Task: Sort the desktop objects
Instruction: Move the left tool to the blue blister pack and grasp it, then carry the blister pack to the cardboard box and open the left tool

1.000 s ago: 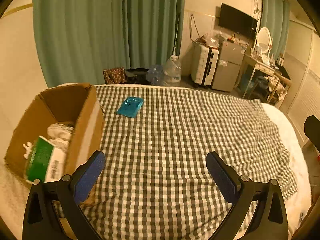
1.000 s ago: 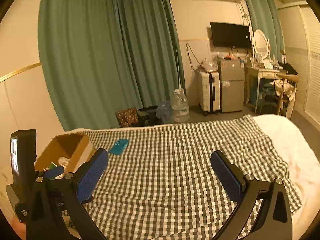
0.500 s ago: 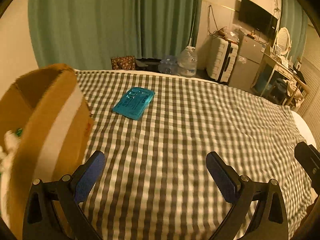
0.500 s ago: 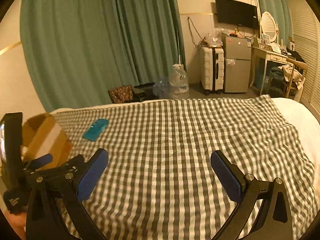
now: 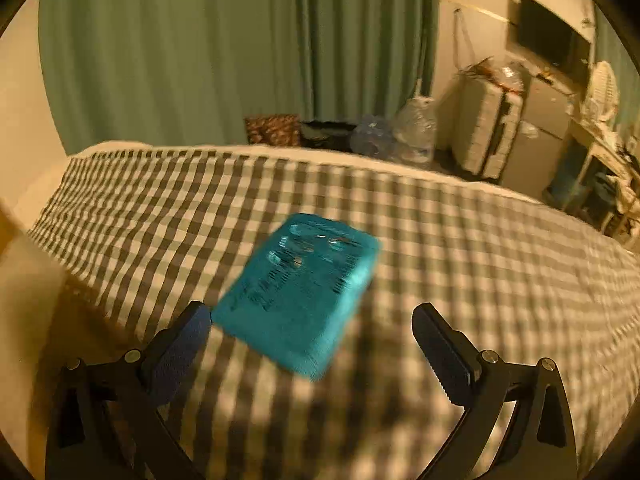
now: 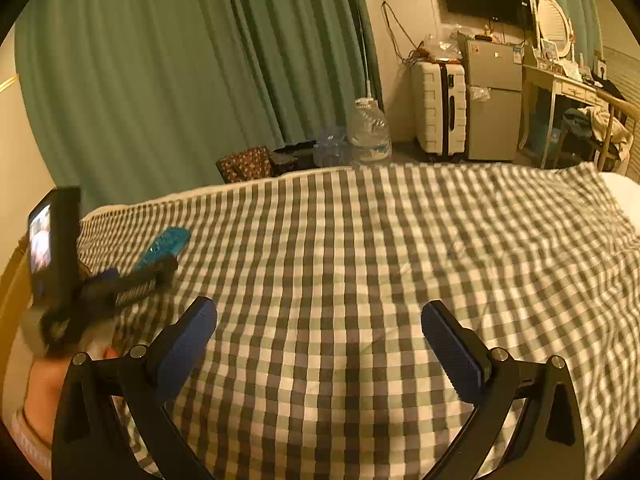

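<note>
A flat teal packet (image 5: 300,300) lies on the checked cloth (image 5: 480,260), blurred by motion. My left gripper (image 5: 312,336) is open just short of it, its near end between the fingertips, nothing gripped. In the right wrist view the same teal packet (image 6: 164,248) shows at far left, with the left gripper (image 6: 132,280) reaching over it. My right gripper (image 6: 320,336) hangs open above bare checked cloth (image 6: 360,260), holding nothing. The cardboard box edge (image 5: 24,280) is at the left border.
The bed's far edge (image 6: 280,178) drops to a floor with water bottles (image 6: 368,132), a patterned bag (image 6: 246,164), a white suitcase (image 6: 440,108) and a small fridge (image 6: 494,100). A desk (image 6: 568,88) stands at right. A person's hand (image 6: 48,384) holds the left tool.
My left gripper has swung away from the cardboard box and pushed forward to the teal packet, which now fills the view. The right gripper tilted down and moved nearer the cloth.
</note>
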### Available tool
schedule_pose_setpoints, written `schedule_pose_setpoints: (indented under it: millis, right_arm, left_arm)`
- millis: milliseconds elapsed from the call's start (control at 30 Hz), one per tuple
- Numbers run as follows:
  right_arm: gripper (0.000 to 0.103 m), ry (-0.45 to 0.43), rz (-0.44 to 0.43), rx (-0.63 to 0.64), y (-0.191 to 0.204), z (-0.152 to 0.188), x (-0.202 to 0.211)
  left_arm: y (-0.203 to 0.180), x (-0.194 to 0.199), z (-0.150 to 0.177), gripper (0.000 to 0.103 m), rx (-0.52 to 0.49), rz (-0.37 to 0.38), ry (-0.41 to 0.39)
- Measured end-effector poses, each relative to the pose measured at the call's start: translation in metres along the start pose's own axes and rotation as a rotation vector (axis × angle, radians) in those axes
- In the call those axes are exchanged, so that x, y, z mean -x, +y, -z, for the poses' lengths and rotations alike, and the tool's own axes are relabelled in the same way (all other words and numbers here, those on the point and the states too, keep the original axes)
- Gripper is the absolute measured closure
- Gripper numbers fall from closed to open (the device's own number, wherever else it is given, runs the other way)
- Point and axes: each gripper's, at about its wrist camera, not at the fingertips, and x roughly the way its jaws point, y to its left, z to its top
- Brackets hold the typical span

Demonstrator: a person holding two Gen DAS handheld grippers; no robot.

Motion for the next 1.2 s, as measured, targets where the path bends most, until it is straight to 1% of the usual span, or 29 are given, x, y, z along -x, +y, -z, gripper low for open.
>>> schedule_pose_setpoints:
  millis: [133, 200, 267, 367, 400, 433, 500, 533, 567, 600, 633, 667, 700, 733, 833, 933, 1033, 1100, 1200]
  right_arm:
    - [0.0, 0.031, -0.001, -0.012, -0.005, 0.004, -0.018]
    - [0.0, 0.037, 0.001, -0.021, -0.006, 0.004, -0.022]
    - [0.0, 0.035, 0.004, -0.023, -0.008, 0.004, -0.022]
    - [0.0, 0.028, 0.009, -0.028, -0.009, 0.005, -0.015]
    - [0.0, 0.029, 0.012, -0.028, -0.01, 0.003, -0.014]
    - [0.0, 0.025, 0.019, -0.033, -0.011, 0.003, -0.012]
    - [0.0, 0.02, 0.018, -0.047, -0.016, 0.003, -0.008]
    - [0.0, 0.018, 0.017, -0.058, -0.018, 0.002, -0.006]
    - [0.0, 0.016, 0.016, -0.064, -0.019, 0.002, -0.005]
    - [0.0, 0.013, 0.016, -0.07, -0.021, 0.001, -0.003]
    - [0.0, 0.007, 0.013, -0.075, -0.021, 0.0, 0.001]
    - [0.0, 0.002, 0.008, -0.077, -0.021, 0.0, 0.004]
    - [0.0, -0.005, 0.003, -0.077, -0.019, -0.001, 0.009]
    - [0.0, -0.01, 0.0, -0.073, -0.018, -0.003, 0.012]
    - [0.0, -0.032, 0.005, -0.049, -0.011, -0.006, 0.025]
    - [0.0, -0.039, 0.003, -0.043, -0.008, -0.008, 0.035]
    - [0.0, -0.033, 0.0, -0.071, -0.01, -0.007, 0.044]
    - [0.0, -0.025, 0.0, -0.093, -0.012, -0.005, 0.052]
    - [0.0, -0.013, 0.016, -0.088, -0.011, -0.005, 0.064]
  left_arm:
    - [0.001, -0.023, 0.001, 0.0, -0.009, 0.013, 0.047]
    - [0.005, -0.024, 0.001, 0.0, 0.006, 0.03, 0.046]
    - [0.006, -0.027, 0.0, 0.0, 0.008, 0.027, 0.057]
    - [0.007, -0.026, -0.001, 0.0, 0.005, 0.034, 0.052]
    - [0.008, -0.026, -0.001, 0.004, 0.007, 0.037, 0.048]
    - [0.01, -0.023, 0.0, 0.011, 0.016, 0.031, 0.036]
    - [0.016, -0.015, 0.001, 0.049, 0.03, -0.001, 0.005]
    - [0.017, -0.013, 0.002, 0.058, 0.025, -0.01, -0.003]
    - [0.018, -0.012, 0.004, 0.07, 0.012, -0.024, -0.003]
    - [0.019, -0.011, 0.004, 0.079, 0.0, -0.036, -0.005]
    - [0.019, -0.009, 0.005, 0.084, -0.017, -0.052, -0.008]
    - [0.019, -0.006, 0.006, 0.094, -0.027, -0.066, -0.009]
    - [0.02, -0.001, 0.008, 0.096, -0.038, -0.076, -0.01]
    - [0.02, 0.002, 0.009, 0.096, -0.04, -0.073, -0.012]
    - [0.025, 0.027, 0.02, 0.096, -0.034, -0.04, -0.042]
    - [0.024, 0.047, 0.028, 0.096, -0.057, -0.025, -0.053]
    - [0.025, 0.075, 0.04, 0.096, -0.058, 0.011, -0.055]
    - [0.026, 0.093, 0.045, 0.096, -0.05, 0.049, -0.051]
    - [0.027, 0.129, 0.052, 0.096, -0.052, 0.087, -0.059]
